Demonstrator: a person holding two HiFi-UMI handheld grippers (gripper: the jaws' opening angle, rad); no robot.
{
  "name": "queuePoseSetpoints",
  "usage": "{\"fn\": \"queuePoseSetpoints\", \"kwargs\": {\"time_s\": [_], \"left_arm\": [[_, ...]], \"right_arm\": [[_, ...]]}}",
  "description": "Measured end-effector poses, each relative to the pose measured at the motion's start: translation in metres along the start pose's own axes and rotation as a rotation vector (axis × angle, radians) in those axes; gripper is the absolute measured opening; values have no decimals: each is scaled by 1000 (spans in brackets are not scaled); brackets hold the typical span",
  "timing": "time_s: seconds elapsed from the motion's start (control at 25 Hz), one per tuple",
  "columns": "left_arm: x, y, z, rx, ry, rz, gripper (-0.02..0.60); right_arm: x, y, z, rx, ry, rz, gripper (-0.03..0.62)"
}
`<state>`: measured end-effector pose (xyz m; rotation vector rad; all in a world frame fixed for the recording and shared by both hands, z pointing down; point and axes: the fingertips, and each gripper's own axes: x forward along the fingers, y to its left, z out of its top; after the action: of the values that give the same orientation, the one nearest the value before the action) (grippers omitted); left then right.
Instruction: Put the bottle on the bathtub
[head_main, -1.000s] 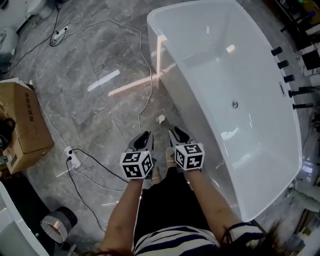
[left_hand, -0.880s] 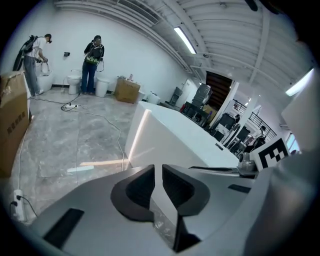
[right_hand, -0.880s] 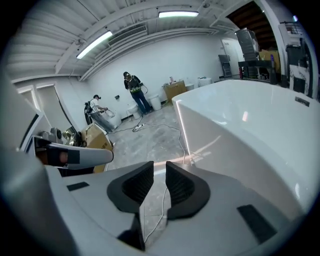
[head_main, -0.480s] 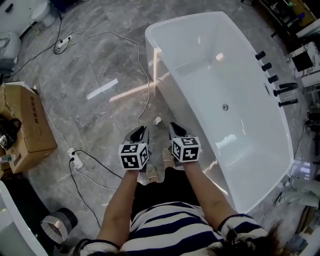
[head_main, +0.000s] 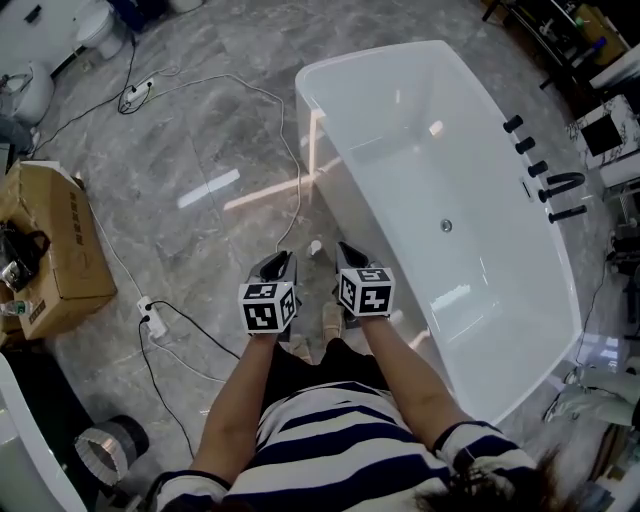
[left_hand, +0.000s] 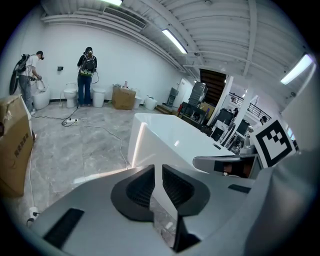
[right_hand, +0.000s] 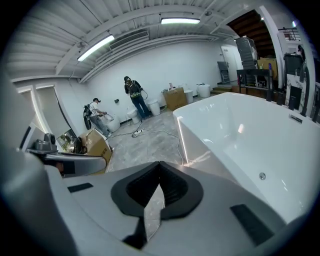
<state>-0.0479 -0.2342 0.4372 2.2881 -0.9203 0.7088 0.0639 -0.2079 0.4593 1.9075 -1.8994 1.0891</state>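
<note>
It was a workshop hall: a loose bathtub (head_main: 400, 120) beside the right tongs (head_main: 347, 250), carton (head_main: 60, 250) and cables (head_main: 281, 120) leftward, toilets (left_hand: 70, 94) beyond.

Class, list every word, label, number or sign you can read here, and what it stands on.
Cardboard box: dark print on its side, too blurred to read.
Left gripper and right gripper: cubes with square markers only, no words.

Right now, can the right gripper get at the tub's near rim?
Probably yes. The right gripper hangs just beside the bathtub's near rim, and nothing stands between them. Its fingers have just closed with nothing between them, so it would arrive empty.
</note>
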Motion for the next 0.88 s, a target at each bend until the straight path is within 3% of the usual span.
{"fn": "queuePoseSetpoints", "kwargs": {"time_s": [0.88], "left_arm": [[-8, 12, 8, 5, -24, 65, 59]], "right_arm": [[7, 11, 14, -67, -4, 21, 26]]}}
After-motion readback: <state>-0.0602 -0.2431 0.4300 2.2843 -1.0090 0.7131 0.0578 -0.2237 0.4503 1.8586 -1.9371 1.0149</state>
